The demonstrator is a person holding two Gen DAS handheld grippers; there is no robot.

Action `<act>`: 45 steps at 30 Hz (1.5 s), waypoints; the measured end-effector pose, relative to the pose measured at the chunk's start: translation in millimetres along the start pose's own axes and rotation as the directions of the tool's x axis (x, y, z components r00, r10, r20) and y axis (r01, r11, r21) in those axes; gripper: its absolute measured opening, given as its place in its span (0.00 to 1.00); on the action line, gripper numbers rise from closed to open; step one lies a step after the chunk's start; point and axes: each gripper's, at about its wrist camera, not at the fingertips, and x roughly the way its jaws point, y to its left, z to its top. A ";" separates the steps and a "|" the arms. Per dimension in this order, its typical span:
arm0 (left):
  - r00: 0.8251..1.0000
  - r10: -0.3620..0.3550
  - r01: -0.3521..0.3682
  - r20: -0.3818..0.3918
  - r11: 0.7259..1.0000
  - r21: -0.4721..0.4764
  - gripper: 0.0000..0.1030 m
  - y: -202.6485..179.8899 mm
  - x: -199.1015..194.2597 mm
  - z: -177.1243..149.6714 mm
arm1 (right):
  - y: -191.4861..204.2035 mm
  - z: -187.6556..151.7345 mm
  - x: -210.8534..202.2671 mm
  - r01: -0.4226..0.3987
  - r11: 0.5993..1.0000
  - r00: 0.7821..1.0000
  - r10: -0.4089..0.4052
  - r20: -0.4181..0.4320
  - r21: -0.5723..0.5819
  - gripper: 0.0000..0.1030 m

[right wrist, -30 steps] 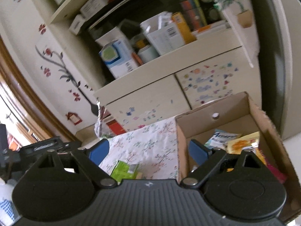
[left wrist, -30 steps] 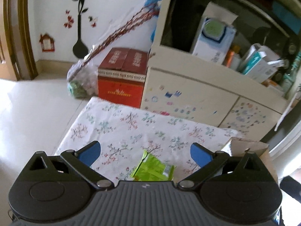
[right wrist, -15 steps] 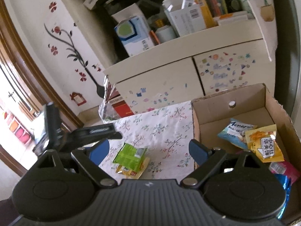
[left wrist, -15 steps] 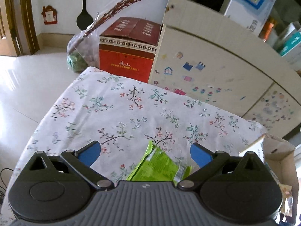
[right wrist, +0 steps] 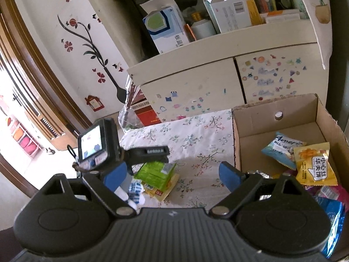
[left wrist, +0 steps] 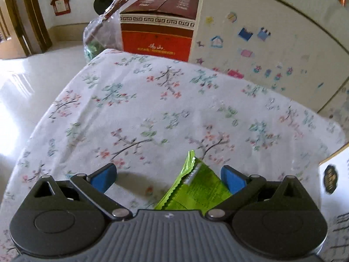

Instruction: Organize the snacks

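A green snack packet [left wrist: 196, 191] lies on the floral tablecloth [left wrist: 152, 100], on top of a yellow packet [right wrist: 163, 191]. My left gripper [left wrist: 168, 178] is open and points steeply down at it. The packet's top corner rises between the blue pads, nearer the right pad [left wrist: 232, 178], with no pad pressing on it. In the right wrist view the green packet [right wrist: 156, 171] sits just beyond the left tool's black body [right wrist: 146, 152]. My right gripper [right wrist: 172, 175] is open and holds nothing, over the cloth left of the cardboard box [right wrist: 277, 122].
The box holds several packets, among them a blue-white one [right wrist: 281, 150], a yellow one [right wrist: 314, 168] and a blue foil one [right wrist: 331, 220]. A gloved hand [right wrist: 133, 191] holds the left tool. A cream cabinet [right wrist: 196, 83] and a red carton [left wrist: 157, 28] stand behind the table.
My left gripper has come down and tipped toward the table, so the green packet now sits between its pads. The right gripper has stayed open and barely moved.
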 end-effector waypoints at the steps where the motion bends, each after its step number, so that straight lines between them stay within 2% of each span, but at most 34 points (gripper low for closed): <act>1: 1.000 0.004 -0.004 0.001 1.000 0.008 1.00 0.9 -1.9 -2.8 | -0.2 0.2 0.1 -0.001 1.000 1.000 0.001 0.001 0.001 0.89; 9: 0.999 0.009 -0.007 -0.038 0.999 0.048 1.00 13.7 -25.0 -38.9 | -0.1 -0.3 4.6 0.000 1.000 1.000 0.000 -0.006 0.011 0.89; 15: 0.994 -0.003 0.008 -0.110 0.999 0.041 1.00 30.2 -43.9 -65.4 | 4.0 -5.3 8.9 -0.002 1.000 1.000 0.002 -0.021 -0.009 0.89; 19: 0.996 -0.023 0.025 -0.089 0.999 0.022 0.99 47.1 -57.3 -78.0 | 7.6 -8.8 11.5 -0.008 1.000 0.999 0.007 -0.032 -0.023 0.89; 23: 0.997 -0.061 0.062 -0.038 0.998 0.021 0.99 54.6 -67.4 -72.6 | 10.0 -11.5 13.5 -0.001 1.000 0.999 0.000 -0.039 -0.026 0.89; 28: 0.997 -0.078 0.078 -0.008 0.990 0.118 1.00 36.4 -65.9 -60.7 | 13.3 -12.1 15.9 0.003 0.999 0.999 -0.005 -0.039 -0.036 0.89; 36: 0.999 -0.017 0.007 0.035 0.961 0.276 0.99 6.6 -43.6 -56.8 | 15.5 -12.2 19.1 0.010 0.999 0.999 -0.012 -0.047 -0.047 0.89; 37: 0.999 -0.017 0.006 0.037 0.960 0.281 0.97 6.7 -41.5 -57.2 | 14.9 -12.2 20.4 0.013 0.999 0.999 -0.015 -0.050 -0.040 0.89; 38: 0.999 -0.023 0.015 0.025 0.961 0.276 0.90 8.1 -39.4 -57.3 | 14.9 -12.6 22.1 0.015 0.999 0.998 -0.016 -0.052 -0.033 0.89; 40: 0.998 -0.057 0.054 0.008 0.970 0.235 0.83 14.0 -39.8 -55.0 | 16.9 -13.3 25.6 0.016 0.999 0.998 -0.017 -0.058 -0.030 0.89; 43: 0.996 -0.095 0.092 0.003 0.977 0.193 0.80 26.7 -47.0 -50.1 | 22.8 -16.7 33.7 0.018 0.999 0.997 -0.021 -0.072 -0.041 0.89; 45: 0.996 -0.091 0.088 0.010 0.981 0.171 0.80 35.6 -55.1 -46.7 | 27.4 -20.3 40.1 0.026 0.998 0.996 -0.030 -0.084 -0.054 0.89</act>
